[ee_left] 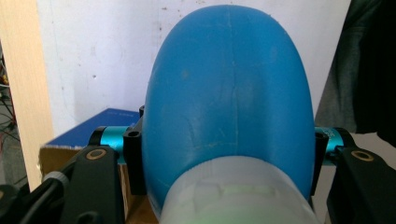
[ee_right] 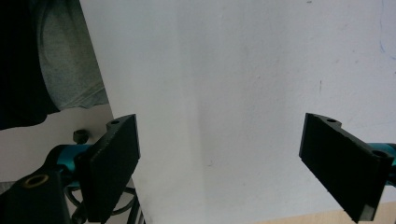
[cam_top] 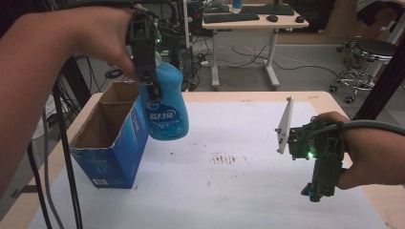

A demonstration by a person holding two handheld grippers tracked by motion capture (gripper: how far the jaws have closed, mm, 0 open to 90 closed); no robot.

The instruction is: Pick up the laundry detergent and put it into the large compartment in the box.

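Left forearm and hand enter the high view closest to the lens, raised well above the table, carrying the left gripper. Its jaws are clamped on the upper body of a blue detergent bottle, just below the pale cap end; in the left gripper view the bottle sits squeezed between both black jaws, base pointing away from the camera.

Bottle long axis runs near vertical, cap up, base down, with a slight tilt. It hangs in the air, clear of the table surface, just beside the right-hand wall of the open blue cardboard box and partly overlapping that wall in the high view. The box opening lies to the left of and below the bottle.

Judgement: a leftward shift followed by a descent would put the bottle into the box.

Right gripper hangs well apart, over the right side of the table. Its jaws stand spread wide with nothing between them.
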